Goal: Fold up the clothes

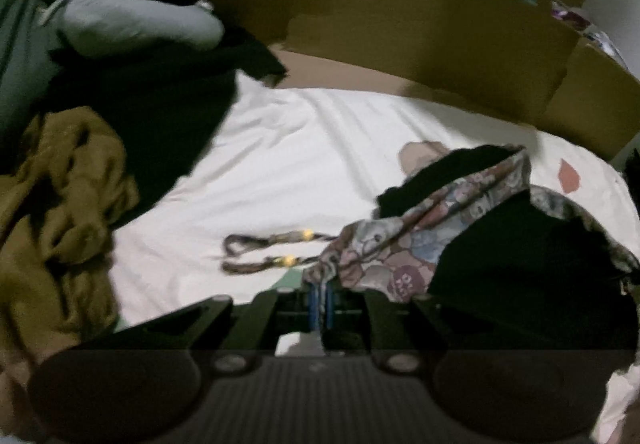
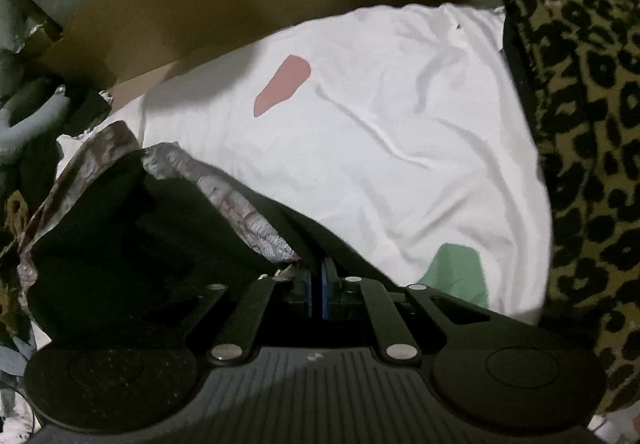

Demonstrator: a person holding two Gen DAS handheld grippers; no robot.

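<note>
A black garment with a flowered patterned trim lies on the white sheet; two thin straps with yellow beads trail from it to the left. My left gripper is shut on the patterned edge where the straps meet. The right wrist view shows the same black garment lifted off the sheet, its patterned trim running down into my right gripper, which is shut on the cloth.
A crumpled brown garment and dark clothes lie at the left, a grey soft toy behind them. Cardboard panels stand along the back. A leopard-print cloth borders the sheet on the right.
</note>
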